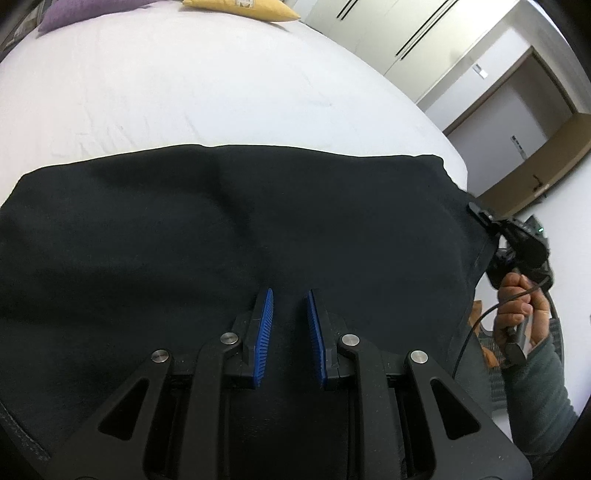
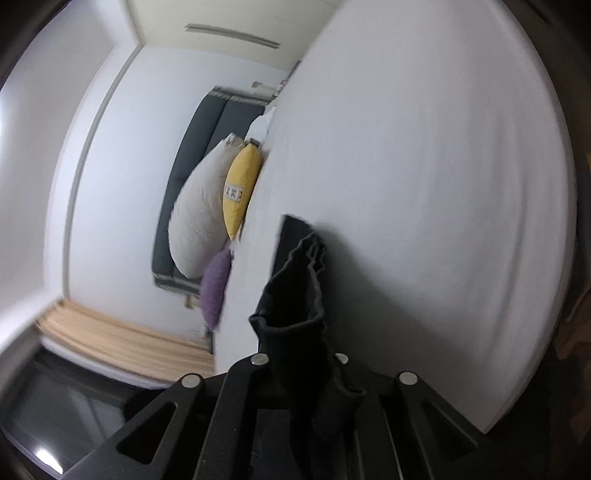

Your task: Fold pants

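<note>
Black pants (image 1: pixel 221 236) lie spread across the near part of a white bed (image 1: pixel 184 92). My left gripper (image 1: pixel 290 306) hovers just over the cloth with its blue pads (image 1: pixel 264 328) apart, open and empty. My right gripper (image 1: pixel 480 216) pinches the pants' right edge, seen from the left wrist view with the person's hand behind it. In the right wrist view the gripper (image 2: pixel 306 354) is shut on a bunched fold of the black pants (image 2: pixel 295 295), which hides the fingers. The view is rolled sideways and blurred.
A yellow pillow (image 1: pixel 243 7) and a purple pillow (image 1: pixel 74 14) lie at the bed's far end; they also show in the right wrist view (image 2: pixel 240 184), with a white pillow (image 2: pixel 199 221). White wardrobes (image 1: pixel 388 29) and a doorway (image 1: pixel 517 129) stand beyond the bed's right edge.
</note>
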Tool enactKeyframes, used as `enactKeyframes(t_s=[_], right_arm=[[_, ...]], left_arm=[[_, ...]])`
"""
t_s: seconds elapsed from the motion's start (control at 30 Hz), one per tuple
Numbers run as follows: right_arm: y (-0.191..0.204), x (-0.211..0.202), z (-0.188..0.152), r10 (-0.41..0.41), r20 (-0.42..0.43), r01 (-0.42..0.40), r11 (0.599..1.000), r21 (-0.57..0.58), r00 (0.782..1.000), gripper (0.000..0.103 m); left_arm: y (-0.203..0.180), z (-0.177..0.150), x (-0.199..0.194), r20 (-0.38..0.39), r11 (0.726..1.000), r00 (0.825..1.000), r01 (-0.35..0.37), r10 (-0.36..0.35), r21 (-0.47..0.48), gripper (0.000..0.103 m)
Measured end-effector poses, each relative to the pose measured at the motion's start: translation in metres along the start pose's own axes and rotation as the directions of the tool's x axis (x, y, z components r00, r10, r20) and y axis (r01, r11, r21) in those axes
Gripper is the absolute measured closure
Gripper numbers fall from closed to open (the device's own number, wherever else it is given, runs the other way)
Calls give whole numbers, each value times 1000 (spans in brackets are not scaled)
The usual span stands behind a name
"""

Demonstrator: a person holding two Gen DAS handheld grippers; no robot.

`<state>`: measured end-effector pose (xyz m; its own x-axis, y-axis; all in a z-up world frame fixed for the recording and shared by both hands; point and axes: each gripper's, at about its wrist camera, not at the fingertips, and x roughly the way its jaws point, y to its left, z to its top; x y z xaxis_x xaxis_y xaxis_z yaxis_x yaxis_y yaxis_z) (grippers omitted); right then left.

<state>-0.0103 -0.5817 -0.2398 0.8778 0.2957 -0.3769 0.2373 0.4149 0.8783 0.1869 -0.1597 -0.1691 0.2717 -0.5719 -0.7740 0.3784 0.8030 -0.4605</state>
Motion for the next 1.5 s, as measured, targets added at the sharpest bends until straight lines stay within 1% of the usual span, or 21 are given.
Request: enactKeyframes(t_s=[0.07,0.17,0.27,0.3,0.33,0.37,0.43,0.47,0.53,0.6,0.67,0.83,0.87,1.0,1.1,1.17,1.2,1.23,1.3,1.4,1.5], right_arm=[[28,2,-6,-47,-15,45,993,-105,999,97],[96,16,-34,-152,-44,125,920,-372,987,97],[163,38,-98,-233,-80,124,743,-658,969,97],[182,51,-134,-276,-100,104,637,-764,956,97],[188,59,-157,-305,-114,84,569,-818,946,97],[193,72,-190,-361,-115,70,461,-884,925,97],[188,91,-234,-447,-77,69,302,-951,891,97],[186,98,-248,-476,-68,69,263,-962,877,97],[181,103,-259,-490,-60,88,274,-958,870,97],[182,102,-259,-486,-40,119,290,-950,873,97],[185,96,-262,-478,-6,138,264,-955,878,97],[196,79,-272,-428,108,186,146,-972,897,97],[197,76,-276,-420,120,189,127,-974,900,97],[203,78,-293,-406,136,180,72,-981,904,97],[211,83,-306,-396,149,169,15,-986,906,97],[215,88,-313,-389,156,162,-17,-987,908,97],[216,89,-314,-390,154,157,-23,-987,908,97],[217,90,-315,-392,150,153,-23,-988,908,97],[218,91,-315,-389,147,147,-28,-989,910,97],[224,91,-322,-380,139,129,-52,-990,915,97],[230,96,-331,-367,120,98,-77,-992,922,97]], left_arm=[[4,0,-1,7,1000,1000,14,-14,-19,84],[16,-1,-5,19,995,998,62,-61,-73,84],[28,-1,-12,29,986,995,98,-95,-133,84],[30,-1,-13,31,983,994,108,-104,-149,84],[35,-1,-16,34,978,992,122,-118,-168,84],[42,-1,-19,38,970,990,143,-138,-197,84],[53,-2,-25,50,953,984,179,-172,-243,71],[59,-4,-32,71,938,977,215,-203,-270,61],[65,-7,-43,116,917,964,264,-240,-299,22],[67,-6,-48,131,905,958,284,-255,-318,13],[68,-2,-47,124,888,952,305,-279,-344,11],[83,13,-50,157,824,922,387,-354,-415,10],[68,12,-48,155,819,921,389,-358,-422,9],[75,17,-41,127,790,911,406,-393,-459,7],[78,23,-34,106,787,909,403,-403,-468,7],[76,29,-30,78,803,917,381,-391,-459,11],[73,33,-30,63,814,919,375,-389,-444,27],[73,38,-28,34,832,924,359,-382,-422,55],[72,50,-22,-11,859,933,326,-359,-394,79],[77,53,-33,-36,890,939,313,-343,-331,92],[78,58,-46,-51,920,948,291,-314,-263,94]])
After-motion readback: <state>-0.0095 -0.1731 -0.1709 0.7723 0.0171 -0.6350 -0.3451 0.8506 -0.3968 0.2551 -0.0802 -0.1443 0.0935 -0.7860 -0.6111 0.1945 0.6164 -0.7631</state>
